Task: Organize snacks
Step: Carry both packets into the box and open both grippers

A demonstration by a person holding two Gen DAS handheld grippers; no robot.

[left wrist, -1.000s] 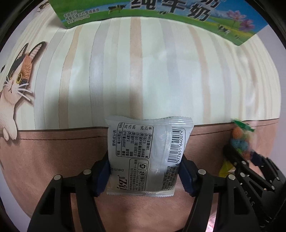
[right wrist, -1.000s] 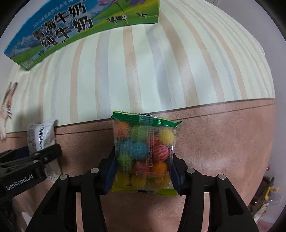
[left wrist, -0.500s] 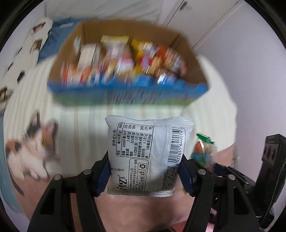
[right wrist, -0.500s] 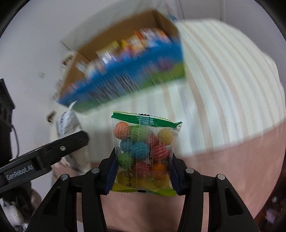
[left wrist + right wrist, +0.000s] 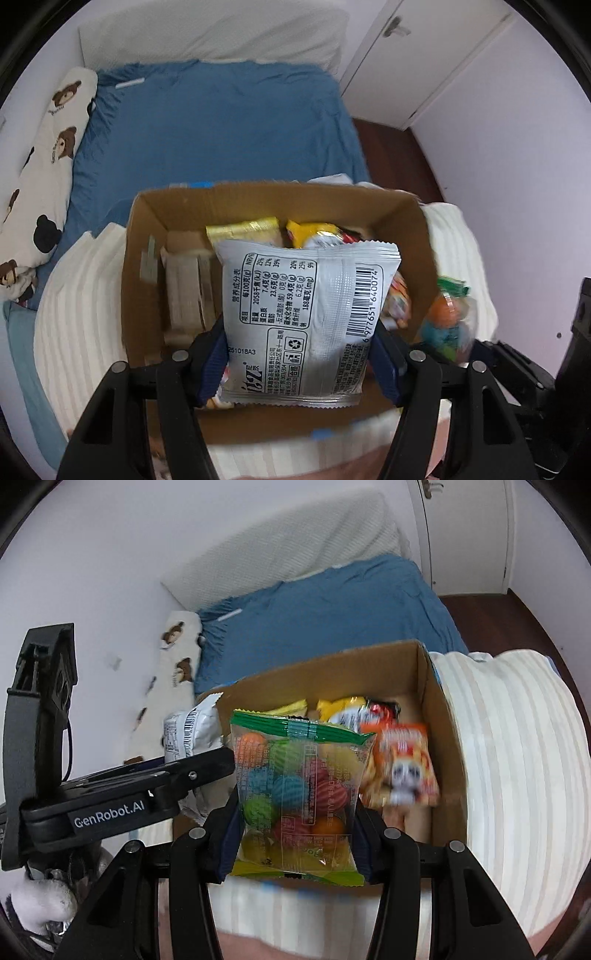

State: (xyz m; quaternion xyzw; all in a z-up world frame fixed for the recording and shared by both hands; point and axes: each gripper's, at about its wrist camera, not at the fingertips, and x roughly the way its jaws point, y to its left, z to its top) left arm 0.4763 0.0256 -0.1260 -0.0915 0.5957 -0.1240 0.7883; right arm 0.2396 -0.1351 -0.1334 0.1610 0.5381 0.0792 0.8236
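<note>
A silver-white snack packet [image 5: 306, 325] with a printed nutrition table and a barcode stood upright above the open cardboard box [image 5: 147, 229], clamped at its two side edges. A clear bag of coloured striped balls [image 5: 295, 794], with a green top seal, was also upright and clamped at its sides over the same box. Inside the box lay several snacks: yellow packets [image 5: 343, 705], an orange packet [image 5: 404, 764] and pale flat packs [image 5: 184, 291].

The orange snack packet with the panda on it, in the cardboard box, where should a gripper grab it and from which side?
Grip the orange panda packet across its upper edge from above: it leans inside the cardboard box, whose walls likely block a sideways approach.
</note>
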